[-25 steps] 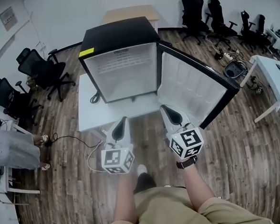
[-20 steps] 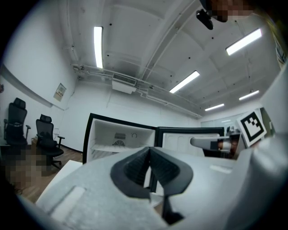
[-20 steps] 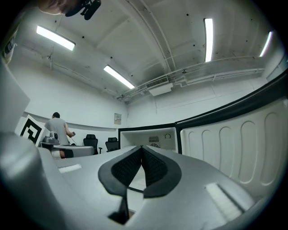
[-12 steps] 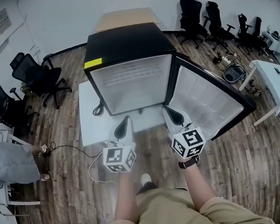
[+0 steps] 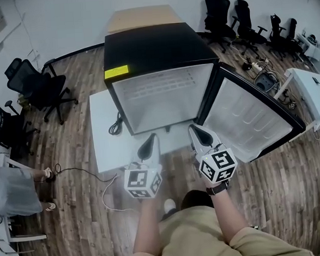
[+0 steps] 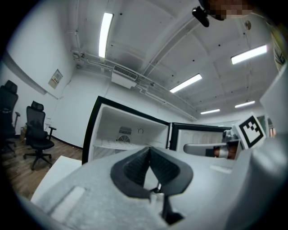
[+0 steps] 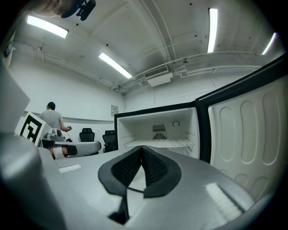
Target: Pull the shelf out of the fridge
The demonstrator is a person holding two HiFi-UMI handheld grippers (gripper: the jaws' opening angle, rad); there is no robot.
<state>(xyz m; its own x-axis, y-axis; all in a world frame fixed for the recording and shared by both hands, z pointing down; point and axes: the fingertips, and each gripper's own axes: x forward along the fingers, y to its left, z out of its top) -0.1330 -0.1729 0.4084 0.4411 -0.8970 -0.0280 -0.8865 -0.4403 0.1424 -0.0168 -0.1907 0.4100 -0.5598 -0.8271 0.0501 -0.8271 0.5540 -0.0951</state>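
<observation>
A small black fridge (image 5: 157,48) stands on a low white platform (image 5: 103,134), its door (image 5: 252,118) swung open to the right. Inside it a white wire shelf (image 5: 157,92) sits in place, seen as well in the left gripper view (image 6: 112,144) and the right gripper view (image 7: 159,143). My left gripper (image 5: 151,139) and right gripper (image 5: 195,129) hover side by side just before the open front, apart from the shelf. Both point at the fridge with jaws shut and nothing between them (image 6: 149,150) (image 7: 141,148).
A black cable (image 5: 116,125) lies on the platform's left part. Office chairs (image 5: 31,87) stand at the left and more chairs (image 5: 239,12) at the back right. A white table (image 5: 310,84) is right of the door. A person (image 5: 11,187) stands at far left.
The fridge has grown larger and nearer in the head view. Both grippers have moved forward toward its open front, still shut.
</observation>
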